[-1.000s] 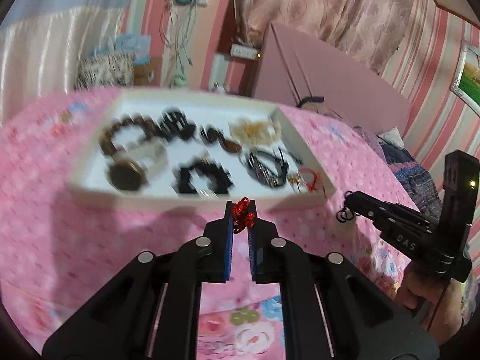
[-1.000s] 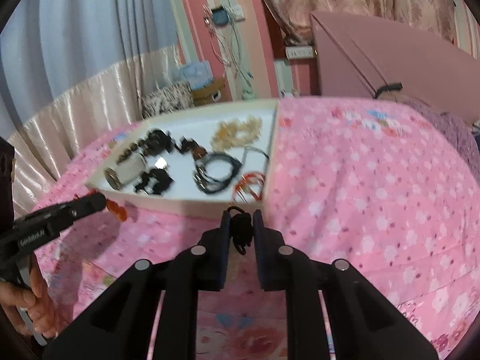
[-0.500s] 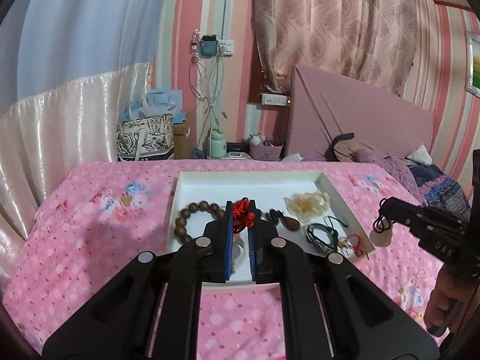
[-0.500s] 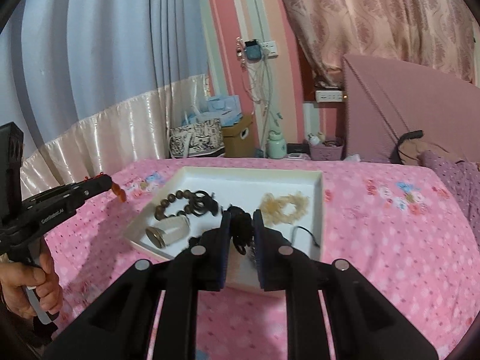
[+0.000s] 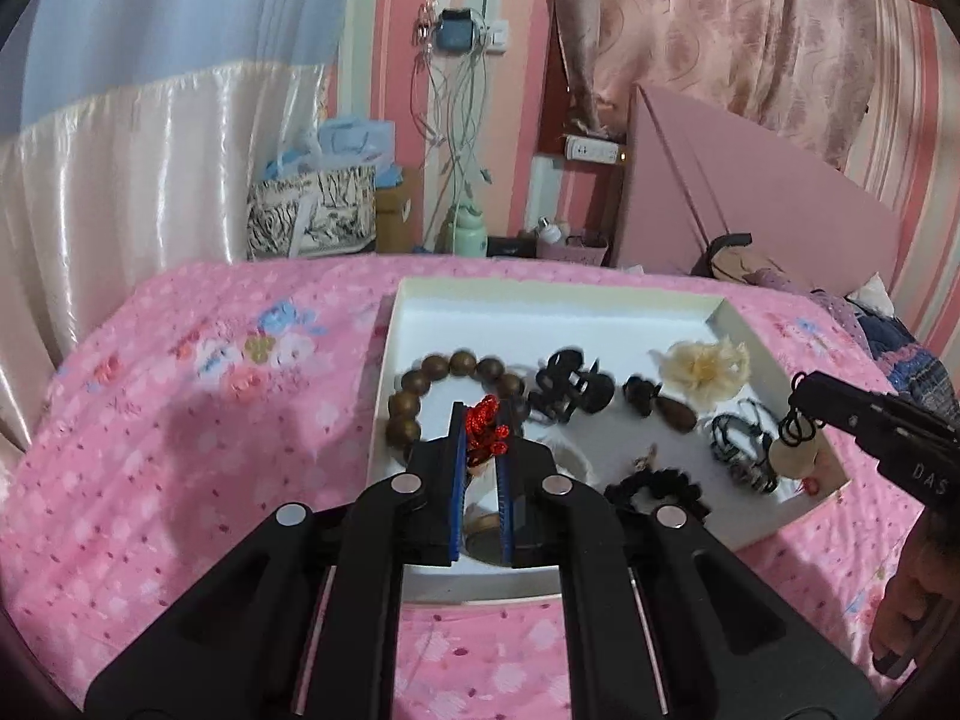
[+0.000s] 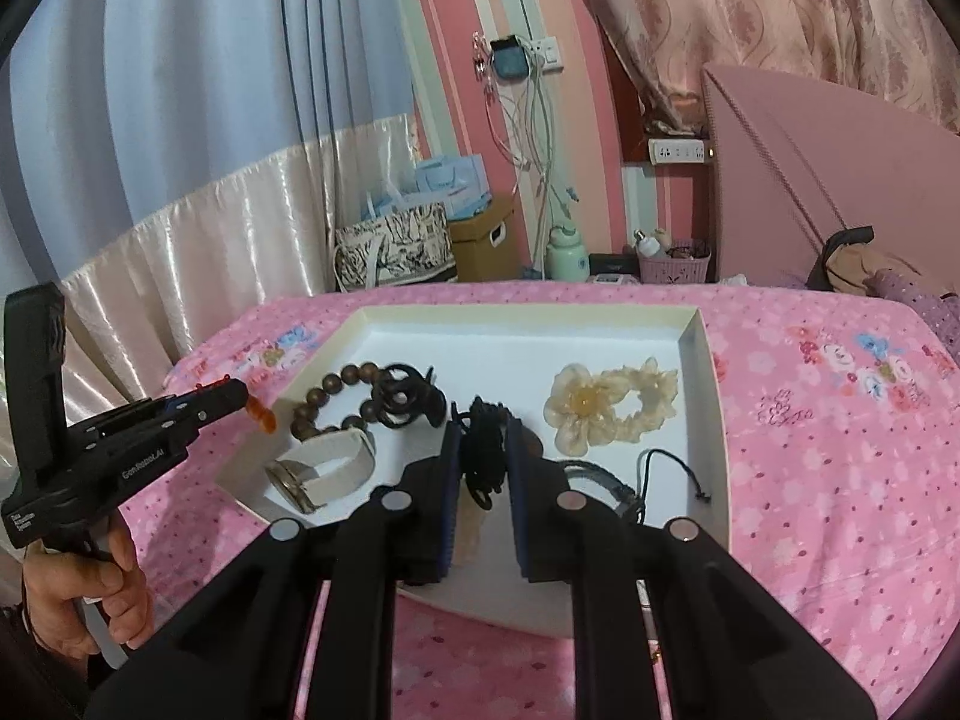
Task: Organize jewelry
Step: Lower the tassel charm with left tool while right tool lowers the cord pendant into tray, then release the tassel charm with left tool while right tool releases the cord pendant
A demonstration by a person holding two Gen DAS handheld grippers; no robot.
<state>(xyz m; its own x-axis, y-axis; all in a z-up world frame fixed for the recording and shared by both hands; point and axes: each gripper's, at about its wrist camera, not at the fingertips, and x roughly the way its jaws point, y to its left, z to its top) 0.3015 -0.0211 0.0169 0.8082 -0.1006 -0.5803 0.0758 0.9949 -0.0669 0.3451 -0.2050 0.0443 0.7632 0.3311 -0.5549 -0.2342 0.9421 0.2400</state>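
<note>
Your left gripper (image 5: pixel 483 435) fingers clamp a red cord (image 5: pixel 485 429), lifted above the tray (image 5: pixel 540 300) for placing. Your right gripper (image 6: pixel 483 450) fingers pinch a black cord (image 6: pixel 483 450) likewise.

Before me: pink floral bedspread (image 5: pixel 180 420). Beyond it, black-and-white patterned tote bag (image 6: pixel 393 249) beside brown cardboard box (image 6: pixel 483 240); mint-green bottle (image 6: pixel 567 258); pink woven basket (image 6: pixel 675 261). On my striped wall, white power strip (image 6: pixel 678 151), hanging cables (image 5: pixel 459 120). Cream satin curtain (image 5: pixel 120 168) at left.
</note>
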